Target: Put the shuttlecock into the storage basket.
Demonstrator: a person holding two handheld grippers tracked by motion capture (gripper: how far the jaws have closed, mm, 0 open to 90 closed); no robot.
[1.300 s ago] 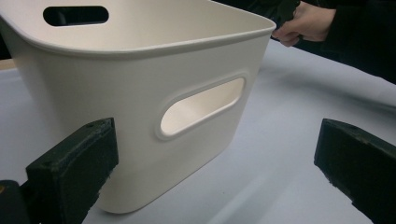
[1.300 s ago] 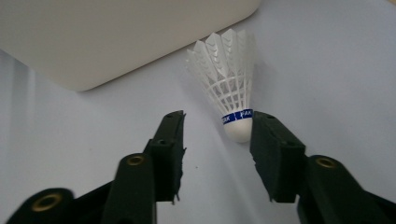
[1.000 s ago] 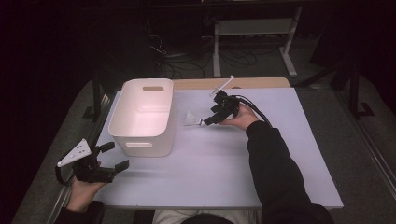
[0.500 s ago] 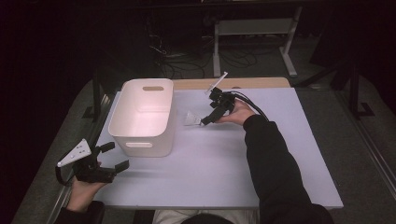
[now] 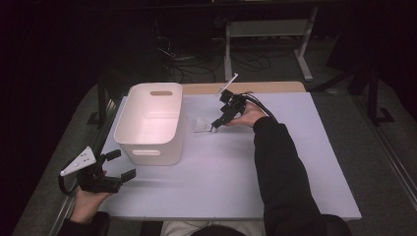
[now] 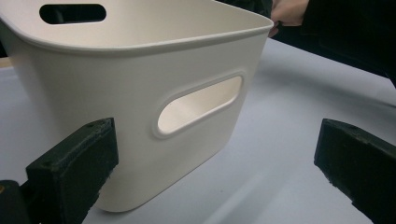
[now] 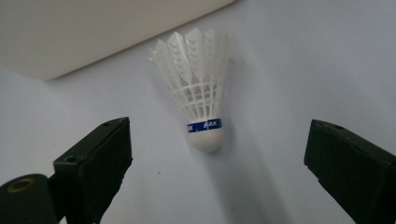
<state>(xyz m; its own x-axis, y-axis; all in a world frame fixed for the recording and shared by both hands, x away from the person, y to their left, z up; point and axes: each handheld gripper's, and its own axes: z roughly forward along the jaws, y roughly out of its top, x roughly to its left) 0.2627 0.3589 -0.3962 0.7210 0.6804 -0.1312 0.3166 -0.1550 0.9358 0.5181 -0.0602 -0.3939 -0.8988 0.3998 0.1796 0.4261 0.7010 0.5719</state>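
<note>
Dark floor and cables surround the pale table (image 5: 295,172) in the high view, where a white bin (image 5: 150,123) stands at the left and a shuttlecock (image 5: 201,125) lies on the surface just beside its right wall. Compared with a second ago, the right gripper (image 5: 216,127) has moved closer to the shuttlecock and its jaws have just been opening, then closing a little, with nothing pressed between them; I judge the pick is being lined up. At the table's near left corner the left gripper (image 5: 120,164) rests. Its own view shows the jaws wide apart and empty, facing the bin's handle hole. From the right gripper view, the shuttlecock lies between the two spread jaws but ahead of them, its cork end toward the camera, touching neither.
</note>
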